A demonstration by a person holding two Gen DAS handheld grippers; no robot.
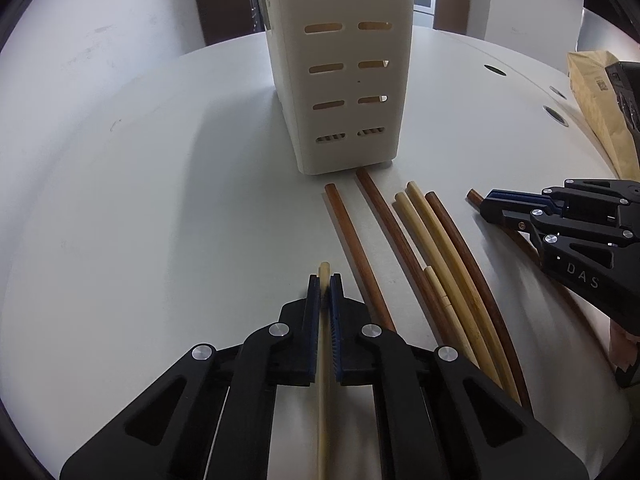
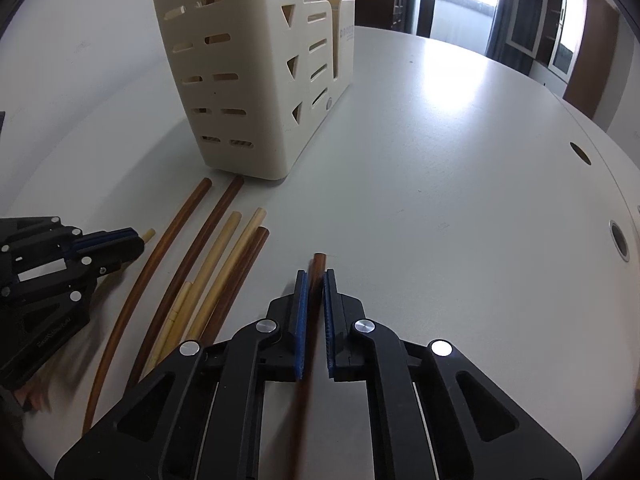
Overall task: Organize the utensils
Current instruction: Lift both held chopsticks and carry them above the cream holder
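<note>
A cream slotted utensil holder (image 1: 340, 68) (image 2: 240, 80) stands upright on the white table (image 1: 140, 220). In front of it lie several loose chopsticks, some dark brown (image 1: 352, 236) (image 2: 176, 224) and some pale (image 1: 432, 232) (image 2: 228, 256). My left gripper (image 1: 325, 286) is shut on a pale chopstick (image 1: 324, 270), whose tip pokes out past the blue pads. It appears in the right wrist view too, the left gripper (image 2: 134, 240). My right gripper (image 2: 316, 280) is shut on a dark brown chopstick (image 2: 319, 262). From the left wrist view the right gripper (image 1: 486, 204) sits at the right of the pile.
A brown paper bag (image 1: 596, 108) and a dark object lie at the table's right edge in the left wrist view. Round holes (image 2: 580, 154) mark the table's far side. Cabinets and a bright doorway stand beyond the table.
</note>
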